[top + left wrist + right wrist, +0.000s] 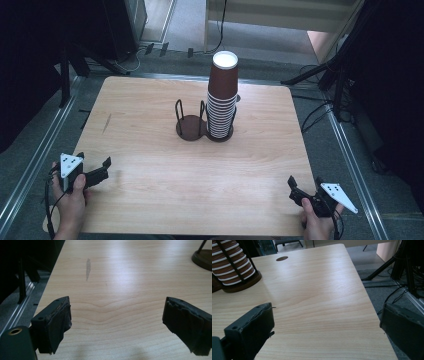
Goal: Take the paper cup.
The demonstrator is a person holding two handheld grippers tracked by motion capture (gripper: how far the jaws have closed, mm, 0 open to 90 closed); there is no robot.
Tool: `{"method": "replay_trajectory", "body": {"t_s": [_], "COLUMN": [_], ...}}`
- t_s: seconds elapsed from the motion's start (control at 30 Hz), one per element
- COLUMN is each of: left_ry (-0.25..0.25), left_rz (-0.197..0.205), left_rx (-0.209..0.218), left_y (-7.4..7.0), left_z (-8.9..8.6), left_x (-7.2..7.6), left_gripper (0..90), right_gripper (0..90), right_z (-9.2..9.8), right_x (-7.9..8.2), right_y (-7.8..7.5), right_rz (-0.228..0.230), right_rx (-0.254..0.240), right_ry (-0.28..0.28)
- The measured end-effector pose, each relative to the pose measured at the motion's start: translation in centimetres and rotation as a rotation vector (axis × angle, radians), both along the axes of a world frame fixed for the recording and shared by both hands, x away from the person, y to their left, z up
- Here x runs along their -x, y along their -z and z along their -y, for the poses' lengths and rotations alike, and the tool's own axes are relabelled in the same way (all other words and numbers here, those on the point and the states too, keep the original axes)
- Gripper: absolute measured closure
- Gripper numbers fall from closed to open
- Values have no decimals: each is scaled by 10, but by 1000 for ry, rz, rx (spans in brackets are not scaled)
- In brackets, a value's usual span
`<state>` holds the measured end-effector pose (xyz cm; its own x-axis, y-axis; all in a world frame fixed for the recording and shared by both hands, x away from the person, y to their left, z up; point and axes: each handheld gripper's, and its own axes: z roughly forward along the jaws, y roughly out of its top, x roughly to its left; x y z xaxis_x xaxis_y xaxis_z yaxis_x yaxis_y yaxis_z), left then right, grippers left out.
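Waiting at the near corners of the table [150,150], the left gripper [102,170] and right gripper [300,189] hold their fingers [56,322] spread, nothing between them. Well ahead, mid-table, the cups [222,97] stand nested in a tall stack in the right ring of a twin holder [192,125], its left ring bare. Paper cups likely weigh little and crush easily; a gentle pinch on the top cup's wall seems wisest.
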<state>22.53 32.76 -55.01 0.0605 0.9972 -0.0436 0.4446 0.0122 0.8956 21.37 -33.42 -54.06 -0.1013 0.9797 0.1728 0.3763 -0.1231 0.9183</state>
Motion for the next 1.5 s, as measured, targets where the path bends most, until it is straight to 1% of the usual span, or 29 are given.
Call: {"method": "replay_trajectory", "body": {"t_s": [0.03,0.07,0.13,0.17,0.2,0.23,0.3,0.33,0.37,0.4,0.43,0.47,0.57,0.63,0.77,0.87,0.9,0.93,0.97,1.07,1.1,1.23,1.37,1.4,1.47,1.5], "left_ry": [-3,-3,-5,-2,-2,-24,-26,-5,-5,14,14,25,21,21,26,26,27,27,32,39,38,39,43,43,43,43], "left_rz": [-3,-3,-5,-11,-11,-4,-4,-11,-11,-10,-10,-6,-9,-10,-9,-8,-9,-9,-9,-11,-13,-15,-6,1,0,-1], "left_rx": [9,9,20,35,35,44,41,34,34,28,28,36,42,36,26,27,26,26,26,18,15,13,25,35,41,42], "left_y": [0,0,0,0,0,0,0,0,0,0,0,0,0,0,0,0,0,0,0,0,0,0,0,0,0,0], "left_z": [-1,-1,-2,-4,-4,-6,-6,-5,-5,-5,-5,-5,-5,-5,-4,-3,-3,-3,-3,-2,-1,-1,-3,-3,-4,-4], "left_x": [0,0,-1,-1,-1,-2,-2,-3,-3,-2,-2,-1,-2,-2,-1,-1,-1,-1,-1,0,-1,-1,0,1,1,1], "left_gripper": [89,89,90,90,90,90,90,90,90,90,90,90,92,92,93,93,93,93,93,93,94,94,94,94,94,94], "right_gripper": [0,0,0,0,0,0,0,0,0,0,0,0,0,0,0,0,0,0,0,0,0,0,0,0,0,0], "right_z": [-1,-1,-3,-6,-6,-10,-12,-16,-16,-20,-20,-22,-25,-28,-37,-41,-45,-45,-49,-53,-57,-63,-72,-73,-76,-77], "right_x": [0,0,-2,-4,-4,-6,-6,-8,-8,-10,-10,-13,-16,-17,-20,-22,-24,-24,-26,-29,-31,-35,-42,-43,-45,-45], "right_y": [-1,-1,-2,-3,-3,-8,-11,-16,-16,-20,-20,-22,-24,-28,-38,-42,-45,-45,-48,-50,-52,-56,-64,-65,-69,-70], "right_rz": [-3,-3,2,5,5,15,19,35,35,40,40,40,38,41,68,78,82,82,88,84,80,75,89,92,96,94], "right_rx": [-4,-4,-6,-11,-11,4,9,20,20,33,33,46,75,81,100,102,94,94,95,92,91,89,89,93,99,94], "right_ry": [-2,-2,-8,-8,-8,-12,-18,-37,-37,-55,-55,-64,-73,-84,-113,-127,-134,-134,-148,-151,-153,-167,-180,-181,-187,-188]}}
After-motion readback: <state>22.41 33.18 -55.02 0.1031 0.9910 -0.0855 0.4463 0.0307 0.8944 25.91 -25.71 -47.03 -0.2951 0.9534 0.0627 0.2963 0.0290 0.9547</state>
